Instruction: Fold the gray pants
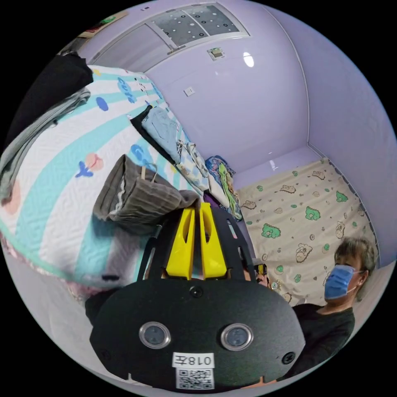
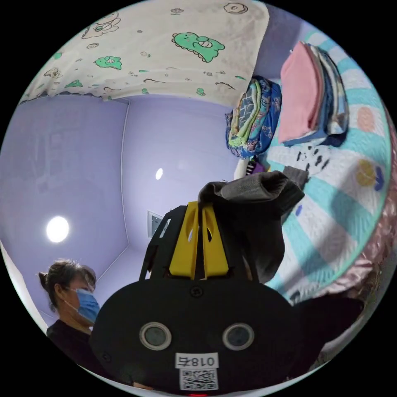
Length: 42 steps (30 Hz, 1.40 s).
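- In the left gripper view, the left hand-held gripper (image 1: 197, 206) has its yellow jaws together, clamped on an edge of the gray pants (image 1: 140, 192).
- From that pinch the pants are bunched and folded, with a pale drawstring showing, and they lie against the striped bed (image 1: 53, 182).
- In the right gripper view, the right hand-held gripper (image 2: 202, 206) has its jaws closed too, nipping another edge of the pants (image 2: 252, 198); the cloth drapes over the jaw tips and hangs down beside the gripper, above the bed (image 2: 331, 215).
- A folded stack (image 2: 310, 93) with a pink piece outermost sits on the bed, and a bundle (image 2: 252, 118) of blue and green patterned cloth lies just beside it.
- In the left gripper view, more folded clothes (image 1: 165, 128) line the bed's far edge.
- A person (image 1: 335, 297) in a dark top and a blue mask stands before a dinosaur-print curtain (image 1: 306, 215).
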{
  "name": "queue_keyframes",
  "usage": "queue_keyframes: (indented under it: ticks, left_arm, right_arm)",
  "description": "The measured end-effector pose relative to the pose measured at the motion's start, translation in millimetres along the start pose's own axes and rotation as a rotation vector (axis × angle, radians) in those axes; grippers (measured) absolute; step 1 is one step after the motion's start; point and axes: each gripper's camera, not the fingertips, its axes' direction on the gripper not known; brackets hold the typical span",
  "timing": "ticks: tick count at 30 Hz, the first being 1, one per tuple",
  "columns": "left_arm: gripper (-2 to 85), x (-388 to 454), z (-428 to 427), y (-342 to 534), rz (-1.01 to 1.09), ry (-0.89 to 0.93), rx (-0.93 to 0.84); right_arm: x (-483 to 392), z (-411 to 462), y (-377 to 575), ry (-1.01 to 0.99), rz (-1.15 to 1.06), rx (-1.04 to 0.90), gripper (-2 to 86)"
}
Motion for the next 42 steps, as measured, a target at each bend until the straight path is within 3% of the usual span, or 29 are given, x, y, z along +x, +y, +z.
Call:
queue_keyframes:
  ticks: [3, 8, 18, 22, 24, 28, 31, 33, 35, 38, 42]
  left_arm:
    - [-0.9, -20, 64, -58, -0.087, -0.029, -0.011]
    - [-0.9, -83, 165, -107, -0.305, -0.233, -0.027]
    - [-0.2, -119, 184, -130, -0.308, -0.22, -0.021]
    - [7.9, -150, 190, -133, -0.388, -0.128, -0.015]
    - [11.3, -157, 184, -131, -0.405, -0.009, -0.013]
    - [13.2, -128, 151, -123, -0.189, 0.225, -0.102]
    - [12.2, -94, 93, -90, 0.008, 0.263, -0.032]
    - [11.7, -85, 55, -61, 0.048, 0.156, 0.041]
    - [11.2, -88, 20, -22, 0.018, -0.039, 0.122]
    - [11.5, -105, 7, 12, -0.084, -0.18, 0.153]
    - [12.8, -121, 13, 29, -0.204, -0.23, 0.142]
  right_arm:
    - [43, 84, -30, 0.071, 0.07, 0.038, -0.3]
    - [141, 186, -48, 0.226, 0.252, 0.017, -0.2]
    - [149, 284, -76, 0.408, 0.161, -0.072, 0.8]
    - [177, 323, -85, 0.476, 0.205, -0.188, 4.1]
    - [194, 332, -84, 0.398, 0.269, -0.284, 9.6]
    - [166, 315, -79, 0.359, 0.103, -0.353, 11.5]
    - [133, 276, -50, 0.327, -0.042, -0.368, 11.0]
    - [122, 266, 2, 0.24, -0.072, -0.514, 10.6]
    - [119, 270, 54, 0.125, -0.064, -0.625, 10.4]
    - [115, 297, 151, 0.07, -0.074, -0.816, 10.5]
    - [100, 360, 281, 0.123, -0.164, -1.093, 11.5]
